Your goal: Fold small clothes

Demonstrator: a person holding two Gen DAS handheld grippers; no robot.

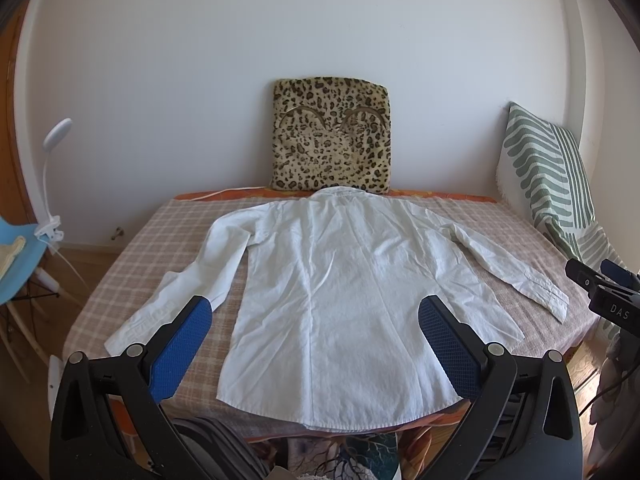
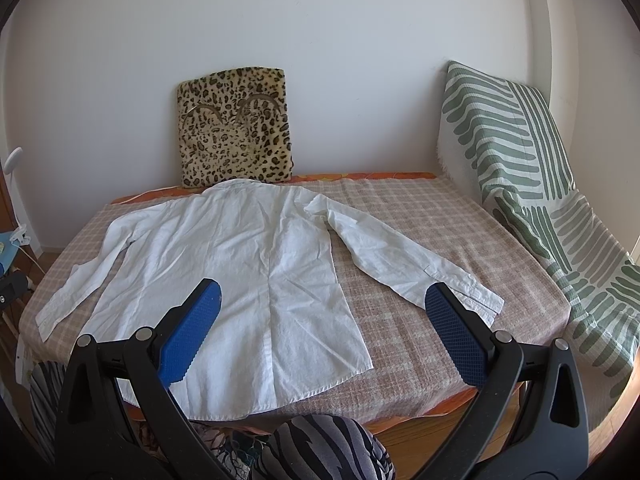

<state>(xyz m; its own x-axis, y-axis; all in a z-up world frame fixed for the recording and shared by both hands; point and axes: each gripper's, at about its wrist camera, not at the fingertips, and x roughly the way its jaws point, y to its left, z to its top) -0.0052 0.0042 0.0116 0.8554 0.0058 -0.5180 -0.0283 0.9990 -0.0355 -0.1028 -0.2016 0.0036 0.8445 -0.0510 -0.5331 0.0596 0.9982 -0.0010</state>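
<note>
A white long-sleeved shirt (image 1: 332, 280) lies flat, back up, on the checked bed cover (image 1: 160, 240), collar toward the wall and both sleeves spread out. My left gripper (image 1: 316, 312) hovers open above the shirt's hem end, blue pads wide apart with nothing between them. In the right wrist view the same shirt (image 2: 224, 264) fills the left half of the bed cover (image 2: 420, 240). My right gripper (image 2: 324, 294) is open over the shirt's right hem side, its right finger close to the cuff of the right sleeve (image 2: 400, 256). The right gripper also shows at the edge (image 1: 600, 292).
A leopard-print cushion (image 1: 332, 140) leans on the wall behind the collar. A green-striped cushion and throw (image 2: 520, 160) line the bed's right side. A white clip lamp (image 1: 52, 184) and blue chair (image 1: 16, 256) stand left. A person's striped-clad knee (image 2: 324, 448) is below the bed edge.
</note>
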